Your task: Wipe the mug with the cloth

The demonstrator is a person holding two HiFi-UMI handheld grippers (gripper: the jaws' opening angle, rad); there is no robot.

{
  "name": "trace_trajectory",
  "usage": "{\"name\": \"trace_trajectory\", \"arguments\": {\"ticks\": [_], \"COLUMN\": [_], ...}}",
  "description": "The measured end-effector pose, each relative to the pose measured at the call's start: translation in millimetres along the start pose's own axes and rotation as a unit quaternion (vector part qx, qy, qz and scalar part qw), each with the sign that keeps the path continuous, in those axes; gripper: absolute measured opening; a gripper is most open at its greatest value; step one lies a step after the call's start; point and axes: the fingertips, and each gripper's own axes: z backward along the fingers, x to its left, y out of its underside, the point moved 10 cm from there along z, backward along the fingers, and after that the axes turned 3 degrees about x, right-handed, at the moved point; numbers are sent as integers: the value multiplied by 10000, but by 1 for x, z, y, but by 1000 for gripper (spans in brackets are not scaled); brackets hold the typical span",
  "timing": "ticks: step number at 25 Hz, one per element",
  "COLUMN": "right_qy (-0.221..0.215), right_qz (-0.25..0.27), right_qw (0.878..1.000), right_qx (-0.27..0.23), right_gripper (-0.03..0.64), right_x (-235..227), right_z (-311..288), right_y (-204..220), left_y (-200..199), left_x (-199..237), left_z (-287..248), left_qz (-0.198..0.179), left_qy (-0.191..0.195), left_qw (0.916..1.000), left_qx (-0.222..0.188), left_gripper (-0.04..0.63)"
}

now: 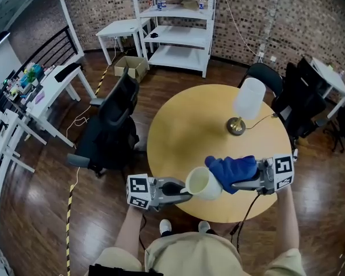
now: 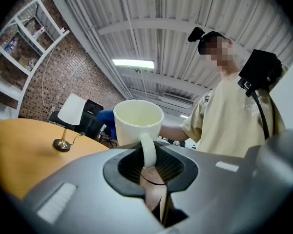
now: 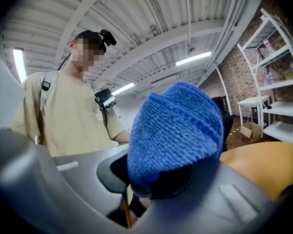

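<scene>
Over the near edge of the round wooden table (image 1: pixel 184 125) I hold a cream mug (image 1: pixel 204 183) on its side, its mouth turned toward me. My left gripper (image 1: pixel 181 191) is shut on the mug's handle (image 2: pixel 147 150), and the mug (image 2: pixel 138 122) rises straight ahead in the left gripper view. My right gripper (image 1: pixel 237 184) is shut on a bunched blue cloth (image 1: pixel 233 171), which presses against the mug's right side. In the right gripper view the cloth (image 3: pixel 176 130) fills the middle and hides the mug.
A table lamp with a white shade (image 1: pixel 248 99) and brass base (image 1: pixel 236 126) stands on the table's far right, its cord trailing off the edge. A black office chair (image 1: pixel 108 132) is at the table's left, another chair (image 1: pixel 263 75) behind it. White shelving (image 1: pixel 175 22) lines the brick wall.
</scene>
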Motion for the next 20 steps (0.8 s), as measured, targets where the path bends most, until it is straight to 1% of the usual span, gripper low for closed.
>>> {"name": "trace_trajectory", "arguments": {"ticks": [2, 5, 7, 12, 16, 20], "right_qy": [-87, -151, -163, -136, -254, -411], "right_qz": [-22, -212, -330, -495, -612, -702], "right_qw": [10000, 9995, 9991, 9986, 9978, 9967], "right_qx": [-9, -181, -199, -125, -91, 48], "right_gripper": [57, 57, 57, 57, 57, 55], "right_x": [-1, -7, -11, -21, -31, -37], "right_z": [-5, -6, -7, -13, -21, -30], "right_y": [5, 11, 15, 22, 25, 28], "left_y": [0, 1, 1, 1, -1, -6], "left_x": [0, 1, -1, -7, -10, -12], "left_z": [-3, -5, -4, -5, -10, -17], "left_qz": [-12, 3, 3, -35, -100, -166], "left_qy": [68, 116, 136, 304, 515, 698], "left_qw": [10000, 9999, 9999, 9993, 9983, 9970], "left_qx": [15, 26, 84, 209, 248, 294], "left_gripper": [38, 38, 40, 40, 38, 38]}}
